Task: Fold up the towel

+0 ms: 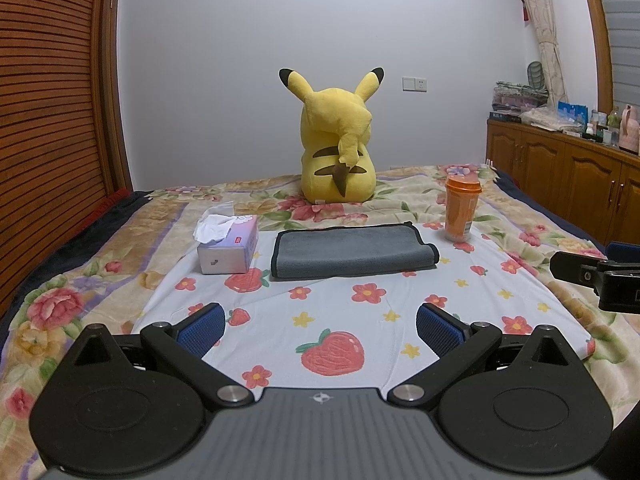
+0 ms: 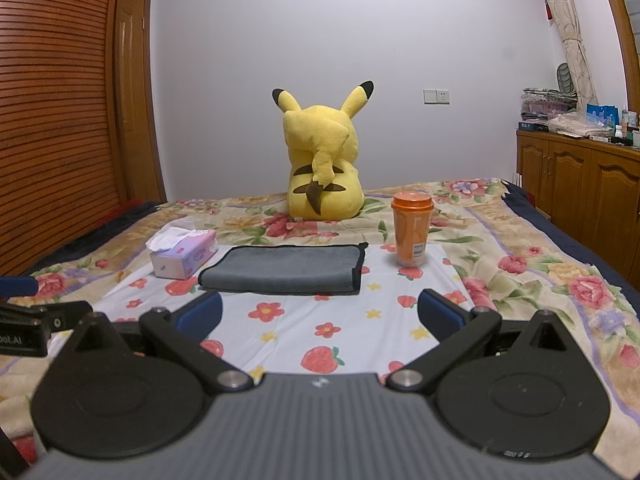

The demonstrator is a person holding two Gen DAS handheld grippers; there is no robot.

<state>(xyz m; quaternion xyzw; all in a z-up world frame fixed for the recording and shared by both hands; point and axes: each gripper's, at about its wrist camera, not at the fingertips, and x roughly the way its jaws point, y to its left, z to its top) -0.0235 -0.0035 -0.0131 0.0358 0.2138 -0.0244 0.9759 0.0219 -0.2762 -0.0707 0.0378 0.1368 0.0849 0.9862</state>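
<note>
A grey towel (image 1: 352, 250) with black trim lies folded flat on a white strawberry-print cloth (image 1: 360, 320) on the bed; it also shows in the right wrist view (image 2: 286, 268). My left gripper (image 1: 320, 326) is open and empty, held above the cloth well short of the towel. My right gripper (image 2: 320, 314) is open and empty, also short of the towel. Each gripper shows at the edge of the other's view, the right one at the right (image 1: 600, 276) and the left one at the left (image 2: 36, 320).
A tissue box (image 1: 228, 246) stands left of the towel and an orange cup (image 1: 462, 208) to its right. A yellow plush toy (image 1: 338, 148) sits behind. A wooden cabinet (image 1: 568, 184) stands at the right and a wooden wardrobe (image 1: 52, 120) at the left.
</note>
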